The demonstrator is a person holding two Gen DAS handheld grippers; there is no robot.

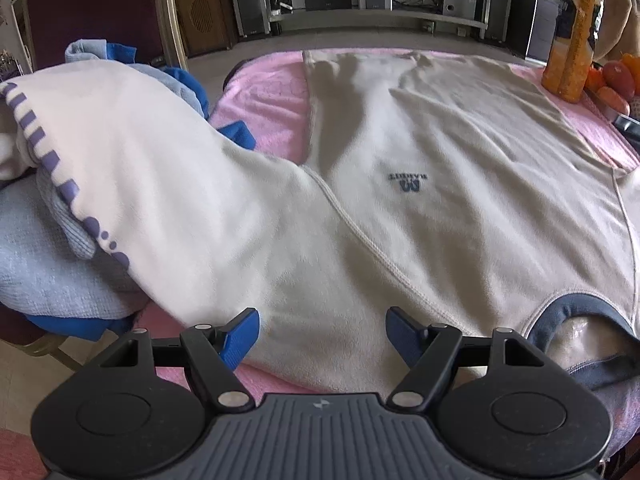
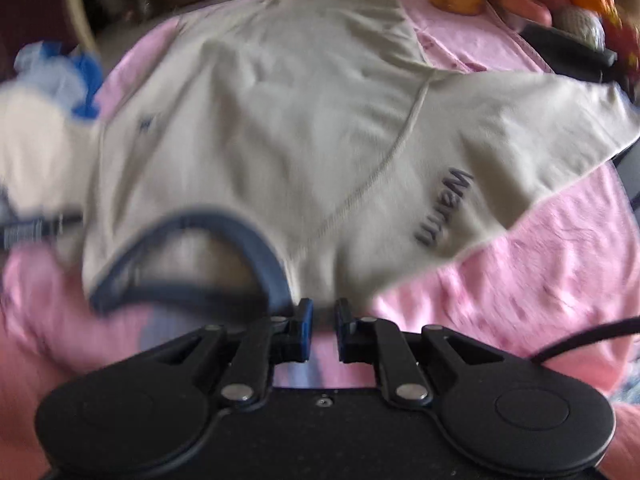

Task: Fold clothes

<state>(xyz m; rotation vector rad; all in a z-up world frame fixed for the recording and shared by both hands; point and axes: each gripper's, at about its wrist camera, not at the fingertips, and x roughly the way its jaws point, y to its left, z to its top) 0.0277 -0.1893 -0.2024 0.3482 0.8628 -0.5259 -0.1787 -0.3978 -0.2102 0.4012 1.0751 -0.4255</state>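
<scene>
At the bottom of the right wrist view, the right hand-held gripper (image 2: 324, 312) has its jaws nearly pressed together, pinching the cream sweatshirt (image 2: 256, 120) at its shoulder edge just beside the navy collar (image 2: 256, 240). The left hand-held gripper (image 1: 322, 334) hangs spread wide over the other shoulder, gripping nothing. The sweatshirt lies flat, chest up, on the pink blanket (image 2: 520, 280) covering the worktop, one sleeve draped over the laundry pile (image 1: 48, 264) at left. Folding looks barely begun: both sleeves and the body remain unfolded.
</scene>
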